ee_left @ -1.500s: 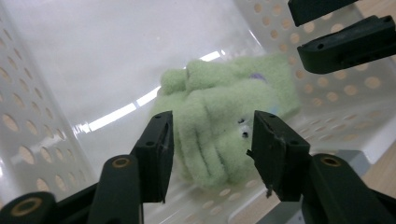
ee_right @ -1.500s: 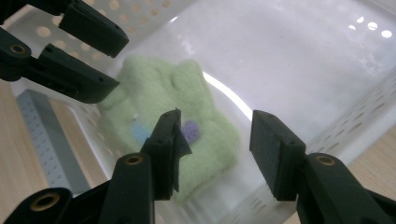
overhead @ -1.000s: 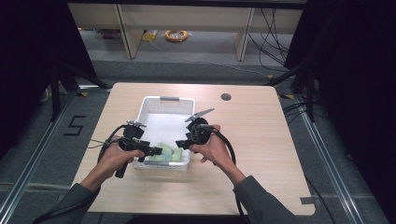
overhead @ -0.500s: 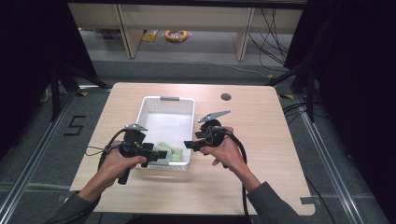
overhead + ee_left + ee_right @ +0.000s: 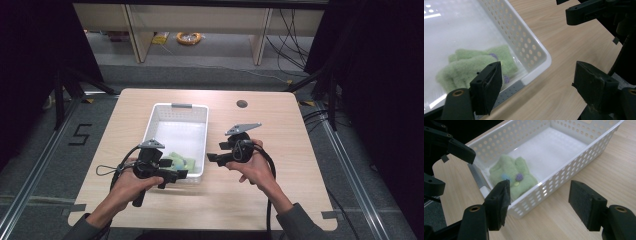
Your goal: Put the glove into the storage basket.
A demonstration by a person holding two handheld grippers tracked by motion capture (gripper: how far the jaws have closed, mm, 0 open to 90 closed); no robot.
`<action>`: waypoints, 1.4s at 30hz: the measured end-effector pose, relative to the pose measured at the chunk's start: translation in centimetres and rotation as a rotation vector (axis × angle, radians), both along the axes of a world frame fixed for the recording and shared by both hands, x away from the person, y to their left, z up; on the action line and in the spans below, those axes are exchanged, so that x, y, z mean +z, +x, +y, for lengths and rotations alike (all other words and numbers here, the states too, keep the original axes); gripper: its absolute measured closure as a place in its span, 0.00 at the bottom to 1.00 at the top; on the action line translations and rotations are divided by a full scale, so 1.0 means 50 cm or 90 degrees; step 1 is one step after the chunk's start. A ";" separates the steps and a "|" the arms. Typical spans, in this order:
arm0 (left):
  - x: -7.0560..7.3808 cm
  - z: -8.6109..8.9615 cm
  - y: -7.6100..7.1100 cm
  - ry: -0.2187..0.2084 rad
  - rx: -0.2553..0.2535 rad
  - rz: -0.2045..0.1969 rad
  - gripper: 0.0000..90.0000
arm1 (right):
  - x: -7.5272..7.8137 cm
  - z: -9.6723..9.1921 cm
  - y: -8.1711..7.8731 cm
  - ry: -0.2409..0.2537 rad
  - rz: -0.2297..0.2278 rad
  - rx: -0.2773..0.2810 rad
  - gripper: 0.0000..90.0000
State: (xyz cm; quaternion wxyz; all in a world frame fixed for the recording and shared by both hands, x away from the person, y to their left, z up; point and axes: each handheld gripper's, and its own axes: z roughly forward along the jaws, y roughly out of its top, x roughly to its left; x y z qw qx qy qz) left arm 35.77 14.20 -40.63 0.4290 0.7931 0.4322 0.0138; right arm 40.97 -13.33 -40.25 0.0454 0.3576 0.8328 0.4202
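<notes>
The green cloth (image 5: 511, 176) lies in the basket (image 5: 200, 107). Both grippers, left (image 5: 536, 87) and right (image 5: 539, 205), have just been opening, wide and holding nothing.

One white perforated basket (image 5: 176, 120) stands on one wooden bench (image 5: 280, 200). One green fleece garment (image 5: 512, 176) lies in it, bearing three small buttons (image 5: 518, 177). Two hand-held tools: the left tool (image 5: 181, 174) and the right tool (image 5: 212, 158).

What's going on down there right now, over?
Left gripper and right gripper open, jaws just widened, nothing held. Green cloth lies in white basket. Nothing in the way.
</notes>
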 end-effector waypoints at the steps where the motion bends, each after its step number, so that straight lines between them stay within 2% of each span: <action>1: 0.000 -0.002 -0.002 -0.002 0.005 -0.003 0.25 | -0.001 -0.005 0.000 0.000 -0.012 0.009 0.39; 3: 0.001 -0.004 -0.008 -0.008 0.004 -0.008 0.24 | -0.002 -0.011 -0.005 0.004 -0.007 0.002 0.39; 6: 0.003 -0.009 -0.017 -0.012 0.000 -0.018 0.24 | -0.006 -0.022 -0.009 0.012 -0.016 0.004 0.38; 8: 0.004 -0.012 -0.024 -0.012 -0.008 -0.021 0.24 | -0.004 -0.032 -0.014 0.003 -0.018 -0.006 0.38; 9: 0.004 -0.014 -0.026 -0.010 -0.009 -0.026 0.24 | -0.008 -0.036 -0.012 0.011 -0.035 0.011 0.38; 10: 0.004 -0.017 -0.029 -0.011 -0.013 -0.024 0.24 | -0.007 -0.037 -0.019 0.014 -0.017 -0.005 0.38; 11: 0.004 -0.019 -0.032 -0.011 -0.013 -0.024 0.24 | -0.008 -0.041 -0.019 0.015 -0.025 -0.006 0.38; 13: 0.002 -0.024 -0.039 -0.014 -0.020 -0.023 0.24 | -0.011 -0.046 -0.023 0.027 -0.014 0.001 0.38; 14: 0.001 -0.026 -0.041 -0.017 -0.023 -0.023 0.23 | -0.012 -0.049 -0.028 0.030 -0.012 -0.007 0.38; 16: -0.001 -0.031 -0.049 -0.016 -0.027 -0.023 0.23 | -0.016 -0.054 -0.031 0.028 -0.024 -0.005 0.38; 17: -0.003 -0.033 -0.053 -0.019 -0.031 -0.023 0.23 | -0.014 -0.056 -0.038 0.030 -0.004 -0.011 0.38; 20: -0.009 -0.041 -0.064 -0.025 -0.040 -0.020 0.22 | -0.024 -0.068 -0.044 0.039 -0.008 -0.006 0.38; 23: -0.014 -0.048 -0.072 -0.022 -0.050 -0.020 0.22 | -0.028 -0.075 -0.047 0.036 -0.017 -0.006 0.38; 25: -0.017 -0.051 -0.075 -0.022 -0.055 -0.020 0.22 | -0.031 -0.080 -0.052 0.044 -0.006 -0.013 0.38; 26: -0.018 -0.054 -0.078 -0.022 -0.051 -0.021 0.22 | -0.032 -0.084 -0.052 0.038 -0.023 -0.006 0.38; 27: -0.018 -0.054 -0.079 -0.019 -0.055 -0.025 0.22 | -0.031 -0.085 -0.060 0.044 0.003 -0.023 0.38; 28: -0.020 -0.056 -0.081 -0.019 -0.053 -0.025 0.22 | -0.035 -0.090 -0.057 0.047 -0.013 -0.009 0.38; 31: -0.025 -0.058 -0.083 -0.023 -0.055 -0.023 0.22 | -0.039 -0.097 -0.067 0.053 -0.009 -0.018 0.38; 32: -0.026 -0.058 -0.084 -0.019 -0.056 -0.026 0.22 | -0.040 -0.100 -0.068 0.053 0.000 -0.016 0.38; 38: -0.034 -0.060 -0.090 -0.019 -0.058 -0.027 0.22 | -0.050 -0.114 -0.083 0.052 -0.004 -0.015 0.37; 41: -0.040 -0.060 -0.095 -0.020 -0.061 -0.027 0.22 | -0.051 -0.120 -0.092 0.058 0.008 -0.024 0.37; 42: -0.042 -0.061 -0.097 -0.021 -0.061 -0.030 0.22 | -0.053 -0.124 -0.091 0.056 -0.002 -0.021 0.37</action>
